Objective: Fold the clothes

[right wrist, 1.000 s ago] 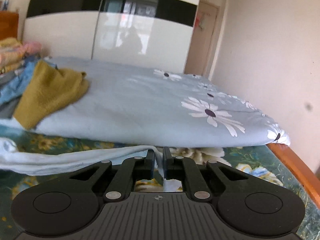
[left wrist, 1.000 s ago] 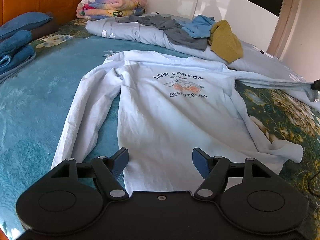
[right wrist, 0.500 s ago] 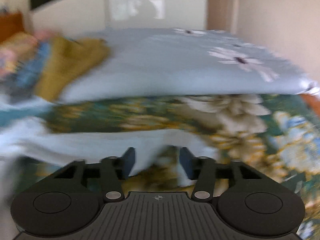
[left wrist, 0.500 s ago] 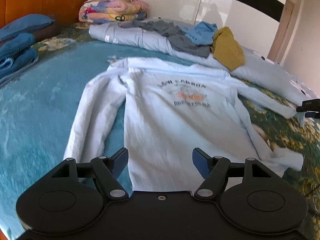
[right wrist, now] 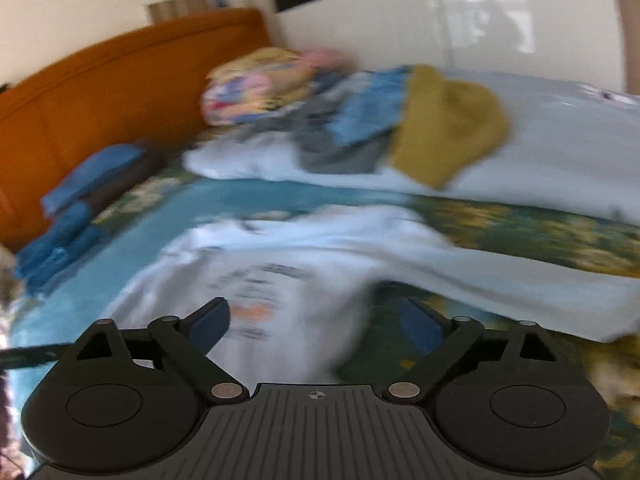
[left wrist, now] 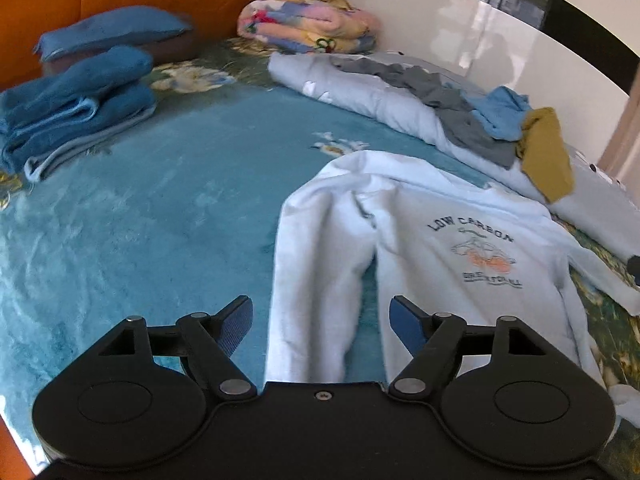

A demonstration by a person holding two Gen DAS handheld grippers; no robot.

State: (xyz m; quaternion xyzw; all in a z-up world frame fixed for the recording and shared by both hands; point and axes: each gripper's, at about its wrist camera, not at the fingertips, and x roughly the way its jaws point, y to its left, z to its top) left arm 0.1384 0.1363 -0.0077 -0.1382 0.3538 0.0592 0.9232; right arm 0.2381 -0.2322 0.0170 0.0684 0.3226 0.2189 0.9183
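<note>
A pale blue long-sleeved shirt (left wrist: pixel 460 248) with a "LOW CARBON" print lies flat, face up, on the teal bedspread (left wrist: pixel 140 232). In the left wrist view its near sleeve (left wrist: pixel 316 280) runs down between my left gripper's fingers; the left gripper (left wrist: pixel 322 320) hovers above it, its jaws opening, pads not touching cloth. In the blurred right wrist view the shirt (right wrist: pixel 280 264) lies ahead, its other sleeve (right wrist: pixel 520 280) stretched out to the right. My right gripper (right wrist: pixel 316 322) hangs over the shirt's side with its jaws opening wide and nothing gripped.
A folded pale quilt (left wrist: pixel 400 108) along the far side carries grey, blue and mustard clothes (left wrist: pixel 548 152). Folded blue towels (left wrist: pixel 76 108) and a pillow (left wrist: pixel 108 36) lie at the left by the orange headboard (right wrist: pixel 100 92). A rolled floral blanket (left wrist: pixel 308 24) sits at the back.
The right gripper let go of the sleeve end, opened wide and swung left toward the shirt. The left gripper moved left from the shirt's hem to over the near sleeve and opened slightly.
</note>
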